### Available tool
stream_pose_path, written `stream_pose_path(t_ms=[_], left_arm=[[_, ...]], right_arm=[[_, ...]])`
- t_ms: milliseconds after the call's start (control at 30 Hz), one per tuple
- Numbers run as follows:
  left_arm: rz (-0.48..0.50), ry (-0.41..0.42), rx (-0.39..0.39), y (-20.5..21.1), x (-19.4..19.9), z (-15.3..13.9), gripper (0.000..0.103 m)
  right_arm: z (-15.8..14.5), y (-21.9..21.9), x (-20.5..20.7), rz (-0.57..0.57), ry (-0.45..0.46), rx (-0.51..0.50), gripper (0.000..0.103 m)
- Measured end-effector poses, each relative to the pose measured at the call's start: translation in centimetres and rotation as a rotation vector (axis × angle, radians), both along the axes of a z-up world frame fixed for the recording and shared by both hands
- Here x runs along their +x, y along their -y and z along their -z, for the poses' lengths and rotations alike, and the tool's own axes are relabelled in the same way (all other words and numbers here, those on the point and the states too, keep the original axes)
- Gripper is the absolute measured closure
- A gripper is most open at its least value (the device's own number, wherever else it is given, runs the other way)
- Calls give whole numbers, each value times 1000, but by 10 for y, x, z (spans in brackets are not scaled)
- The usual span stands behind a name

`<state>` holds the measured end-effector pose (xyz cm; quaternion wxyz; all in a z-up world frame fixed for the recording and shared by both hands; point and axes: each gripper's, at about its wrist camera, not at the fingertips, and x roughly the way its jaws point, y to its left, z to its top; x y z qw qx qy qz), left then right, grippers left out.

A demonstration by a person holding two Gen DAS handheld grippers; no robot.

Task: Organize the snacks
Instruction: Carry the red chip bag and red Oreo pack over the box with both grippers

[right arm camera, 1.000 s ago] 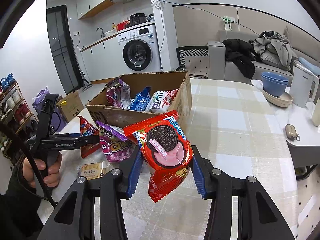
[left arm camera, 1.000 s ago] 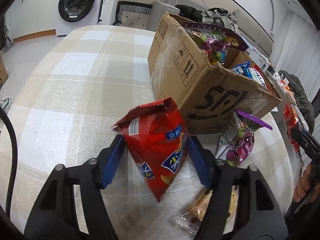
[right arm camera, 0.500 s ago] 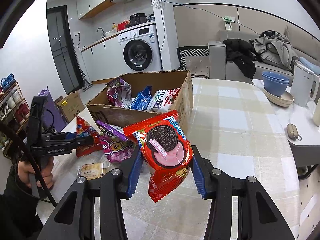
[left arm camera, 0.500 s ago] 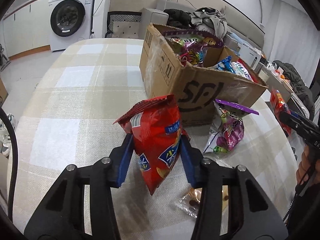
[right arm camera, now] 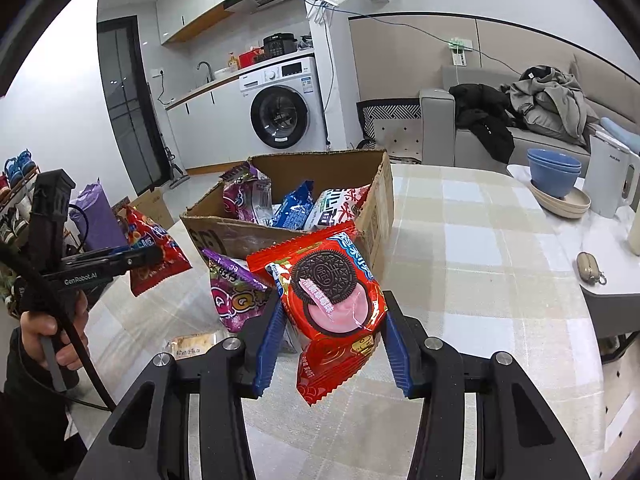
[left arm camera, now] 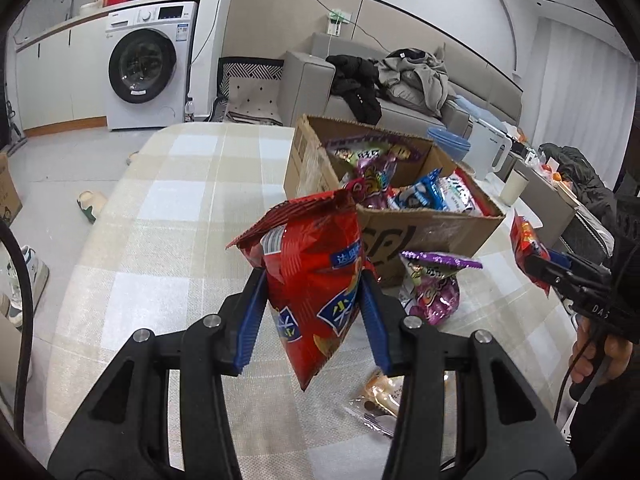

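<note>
The left gripper (left arm camera: 312,308) has closed on the red bag (left arm camera: 316,280) within the last second; a moment ago its blue pads stood off either side of the bag, and now both press into it. The bag has also come up off the table (left arm camera: 160,216): its bottom corner hangs free, and the view has risen enough to look down into the box (left arm camera: 424,228) just behind it, where purple, blue and white packs already lie. So the pick appears done, and the likely next step is to carry the red bag over the box's near wall and let go inside. The right gripper (right arm camera: 328,320) has not moved; it holds the cookie pack (right arm camera: 332,300) clamped between its pads, in front of the box and clear of the table. Two snacks remain on the table on the near side of the box: a purple bag (left arm camera: 434,284) leaning by its wall, and a clear-wrapped pastry (left arm camera: 380,396) nearer the left gripper.
</note>
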<state>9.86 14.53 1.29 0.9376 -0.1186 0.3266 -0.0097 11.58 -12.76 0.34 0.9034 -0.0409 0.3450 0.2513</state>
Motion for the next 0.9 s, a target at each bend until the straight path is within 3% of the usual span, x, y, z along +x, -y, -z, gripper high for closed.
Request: stream_pose_path(t_ms=[400, 900], left_arm=[[-3, 75, 8, -3, -17, -34, 60], [23, 117, 19, 9, 12, -72, 60]], right_arm=[[-7, 5, 1, 30, 28, 38, 56], [-22, -7, 11, 33, 69, 79, 56]])
